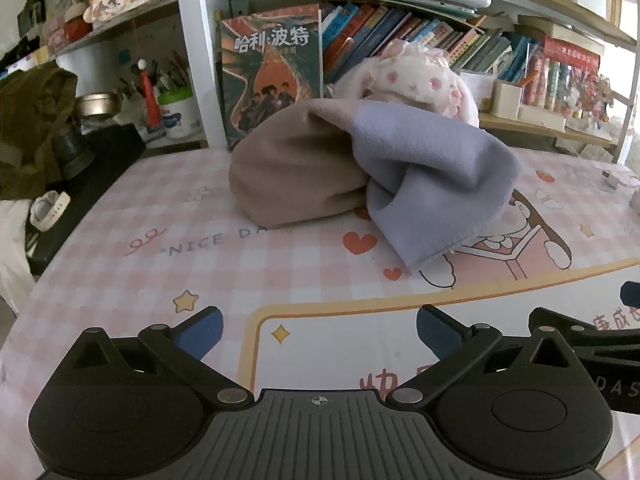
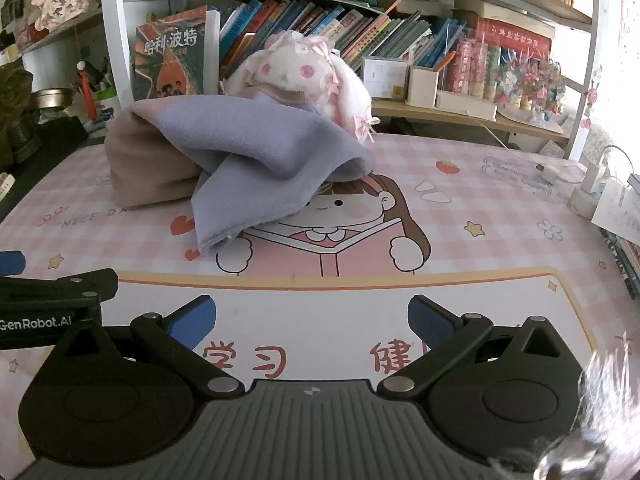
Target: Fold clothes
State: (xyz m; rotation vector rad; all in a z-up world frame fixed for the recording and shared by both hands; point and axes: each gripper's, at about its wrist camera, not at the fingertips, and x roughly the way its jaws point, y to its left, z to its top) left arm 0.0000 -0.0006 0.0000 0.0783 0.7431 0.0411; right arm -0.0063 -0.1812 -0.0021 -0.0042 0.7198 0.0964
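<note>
Left gripper [image 1: 320,330]: jaws spread as wide as they go, blue pads far apart, nothing between them. It hangs over the near part of the bench [image 1: 120,280], tilted down, touching neither cloth nor mat.

Right gripper [image 2: 312,318]: same stance, jaws fully spread and empty, above the white panel of the printed mat with its red characters. Bare mat shows in the gap between the pads.

The two tools sit side by side; the edge of each one shows at the margin of the other's view.

Garment [image 1: 372,176]: one crumpled heap of soft fleece, tan on the left, lavender on the right, lying unfolded on the bench well beyond both grippers. The lavender part drapes forward in a loose flap whose lower corner rests on the cartoon girl print [image 2: 360,216]. The tan part bulges up in a rounded mound.

Behind the heap, just beside it: a white and pink plush toy [image 2: 300,76], partly hidden by the cloth in the left view. Further back, a large upright book [image 1: 272,76] with Chinese lettering leans against the shelf of books [image 2: 360,28].
</note>
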